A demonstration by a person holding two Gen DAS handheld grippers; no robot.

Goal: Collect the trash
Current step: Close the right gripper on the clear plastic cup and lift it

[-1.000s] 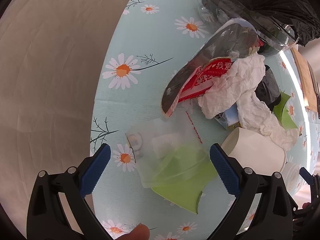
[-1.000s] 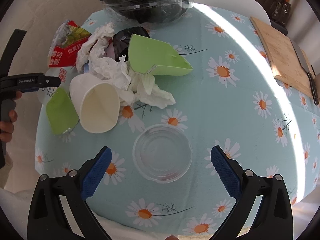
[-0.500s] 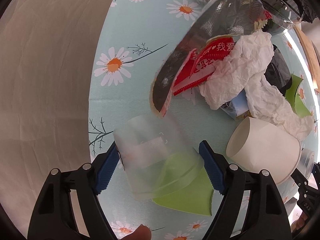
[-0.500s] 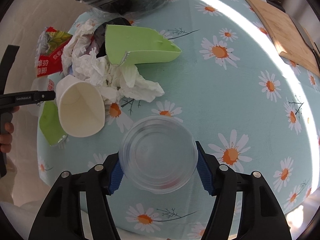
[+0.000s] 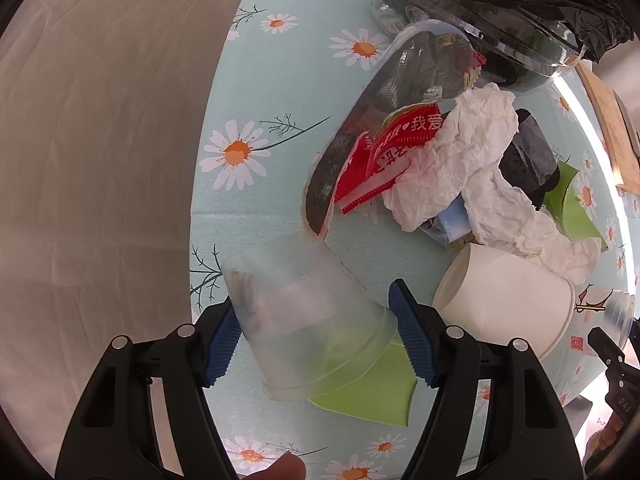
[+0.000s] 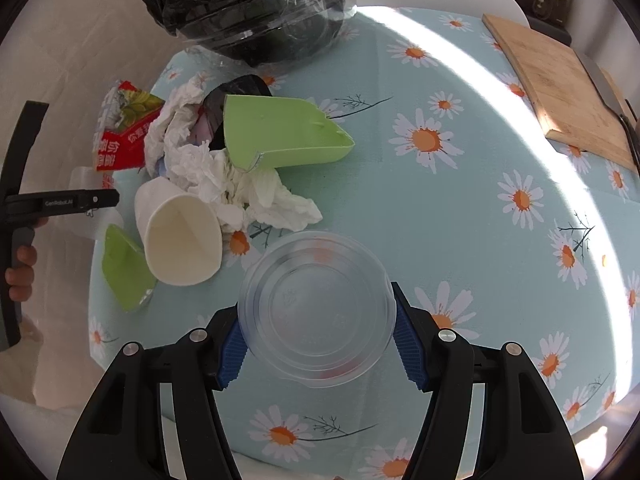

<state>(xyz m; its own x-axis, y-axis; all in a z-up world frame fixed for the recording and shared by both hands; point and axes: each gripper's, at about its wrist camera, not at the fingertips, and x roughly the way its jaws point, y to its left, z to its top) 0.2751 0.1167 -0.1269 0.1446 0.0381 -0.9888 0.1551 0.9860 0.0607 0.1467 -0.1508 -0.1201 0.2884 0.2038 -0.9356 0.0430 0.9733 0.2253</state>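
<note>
Left gripper [image 5: 316, 330] pinches a frosted translucent plastic cup [image 5: 308, 320] between its blue ribbed pads, cup lying on its side with the mouth toward the camera, over the near left edge of the light-blue daisy-print tablecloth [image 5: 280, 80]. A torn light-green paper cup piece [image 5: 372, 388] sits just under and beside that cup. Right gripper [image 6: 316, 338] clamps a clear round plastic container [image 6: 316, 308], both pads against its rim, held above the cloth near the table's front edge. Trash pile left of centre in the right wrist view: white paper cup [image 6: 180, 236] on its side with the opening facing the camera, crumpled white tissue [image 6: 224, 184] touching its top, larger light-green cut cup piece [image 6: 280, 136] resting on the tissue, red printed snack wrapper [image 6: 120, 140] at the far left, a small black plastic item [image 6: 236, 88] behind the green piece. In the left wrist view the wrapper's silver foil inside [image 5: 380, 120] faces up. Black bin bag in a clear plastic tub [image 6: 256, 12] stands at the far edge, just behind the pile. Wooden cutting board [image 6: 560, 92] at the far right, well apart from the trash.
</note>
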